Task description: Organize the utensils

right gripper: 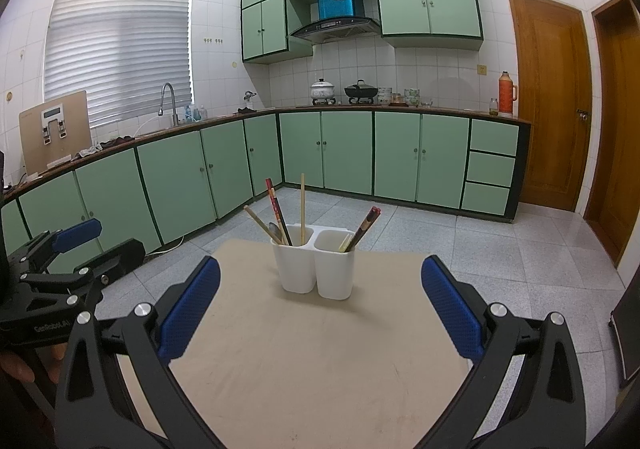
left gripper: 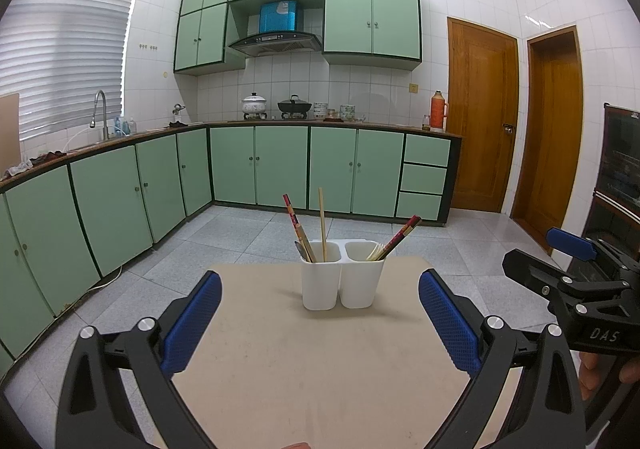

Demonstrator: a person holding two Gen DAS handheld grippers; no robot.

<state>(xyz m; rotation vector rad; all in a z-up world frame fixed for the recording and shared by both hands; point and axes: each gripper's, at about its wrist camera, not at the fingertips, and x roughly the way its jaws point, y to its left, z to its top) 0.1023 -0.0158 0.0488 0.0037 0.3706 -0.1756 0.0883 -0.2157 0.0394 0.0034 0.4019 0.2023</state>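
A white two-compartment utensil holder [left gripper: 340, 281] [right gripper: 316, 269] stands at the far part of a beige table [left gripper: 312, 369] [right gripper: 312, 361]. Its left cup holds red patterned chopsticks [left gripper: 296, 225] [right gripper: 277, 209], a pale wooden chopstick [left gripper: 322, 221] [right gripper: 303, 205] and a spoon [right gripper: 275, 231]. Its right cup holds red chopsticks [left gripper: 400, 235] [right gripper: 365, 225] leaning right and pale sticks. My left gripper [left gripper: 320, 325] is open and empty, short of the holder. My right gripper [right gripper: 320, 313] is open and empty too, and also shows at the right edge of the left wrist view [left gripper: 560, 261].
Green kitchen cabinets [left gripper: 280, 165] run along the left and back walls, with a sink tap [left gripper: 100, 113], pots [left gripper: 294, 105] and a red thermos [left gripper: 438, 109] on the counter. Wooden doors [left gripper: 480, 117] are at the right. Grey tiled floor surrounds the table.
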